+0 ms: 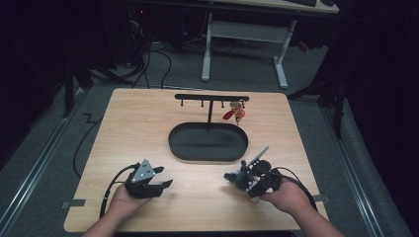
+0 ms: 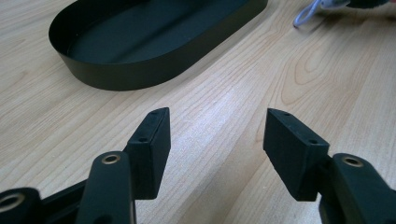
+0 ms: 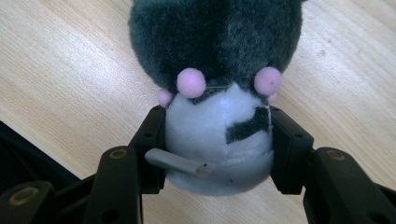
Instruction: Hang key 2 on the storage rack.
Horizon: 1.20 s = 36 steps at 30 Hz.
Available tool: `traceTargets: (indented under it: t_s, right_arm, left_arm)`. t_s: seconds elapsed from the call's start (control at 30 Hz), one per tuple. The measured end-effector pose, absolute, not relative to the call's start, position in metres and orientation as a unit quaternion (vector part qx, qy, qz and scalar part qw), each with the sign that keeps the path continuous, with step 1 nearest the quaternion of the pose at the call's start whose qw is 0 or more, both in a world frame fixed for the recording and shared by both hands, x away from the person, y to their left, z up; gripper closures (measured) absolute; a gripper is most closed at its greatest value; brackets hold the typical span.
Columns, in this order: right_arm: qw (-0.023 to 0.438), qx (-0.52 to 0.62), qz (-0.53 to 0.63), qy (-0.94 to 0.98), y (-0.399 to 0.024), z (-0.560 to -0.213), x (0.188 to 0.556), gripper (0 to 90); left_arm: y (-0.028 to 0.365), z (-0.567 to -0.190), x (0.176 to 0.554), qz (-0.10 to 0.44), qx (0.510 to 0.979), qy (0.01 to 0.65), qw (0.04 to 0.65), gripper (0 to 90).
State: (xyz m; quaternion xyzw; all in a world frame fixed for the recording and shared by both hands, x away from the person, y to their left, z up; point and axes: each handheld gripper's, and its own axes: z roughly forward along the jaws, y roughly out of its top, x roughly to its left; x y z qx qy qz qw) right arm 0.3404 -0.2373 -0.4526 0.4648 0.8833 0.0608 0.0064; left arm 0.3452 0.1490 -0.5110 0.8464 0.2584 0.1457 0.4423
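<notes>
The right hand-held gripper [image 1: 232,177] lies low over the near right part of the table [image 1: 128,128], its jaws pinching a small plush toy [image 3: 219,93]. In the right gripper view the pads press on both sides of the toy's white, rounded part, while its dark grey furry part with pink dots sticks out beyond the fingertips over the bare wood. A short grey tab [image 3: 180,163] lies across the white part near the left pad.

The left hand-held gripper [image 1: 167,183] rests at the near left, jaws spread with nothing but table between them.

A black oval tray [image 1: 180,148] sits at the table's middle, just beyond both hands. Behind it stands a black T-shaped rack [image 1: 211,98], with a red trinket [image 1: 234,113] hanging at its right end.
</notes>
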Motion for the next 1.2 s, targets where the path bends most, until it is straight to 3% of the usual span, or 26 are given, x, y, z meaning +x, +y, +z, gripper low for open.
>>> traceTargets:
  t_s: [1.2]
  right_arm:
    - [-0.014,0.475,0.056,0.878,-0.227,-0.39,0.375,47.7]
  left_arm:
    - [0.149,-0.512,0.346,0.141,0.849,0.257,0.44,41.8]
